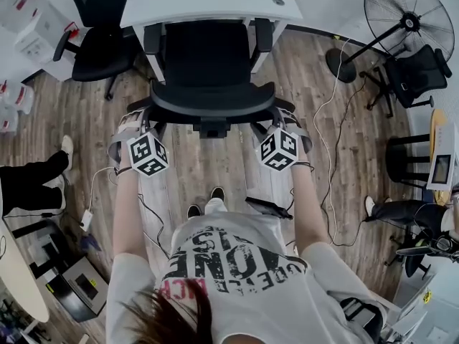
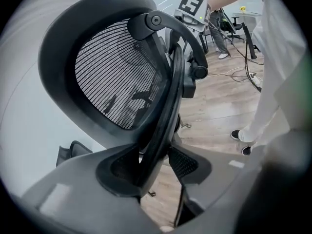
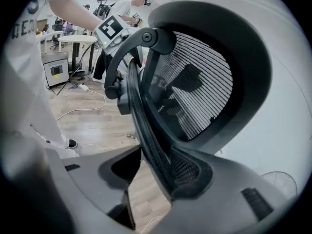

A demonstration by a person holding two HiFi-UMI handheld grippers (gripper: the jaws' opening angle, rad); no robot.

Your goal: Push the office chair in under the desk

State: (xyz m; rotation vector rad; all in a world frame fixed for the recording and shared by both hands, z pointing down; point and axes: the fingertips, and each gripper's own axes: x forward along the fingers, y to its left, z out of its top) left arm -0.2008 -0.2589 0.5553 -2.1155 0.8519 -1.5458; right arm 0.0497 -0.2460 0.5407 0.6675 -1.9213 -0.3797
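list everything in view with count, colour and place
chair: 1, black, centre, facing the desk, back towards the person
desk: 1, white, top centre
spare chairs: 2, black, one top left, one far right
fan: 1, black, standing at top right
cable: 1, white, on the floor right of the chair
floor: 1, brown wood planks, all round
bystanders: 2, dark trousers, legs only, left edge and right edge
shoes: 2, black, the person's own, on the floor behind the chair
left gripper: 1, grey, clamped on the left edge of the chair's back
right gripper: 1, grey, clamped on the right edge of the chair's back
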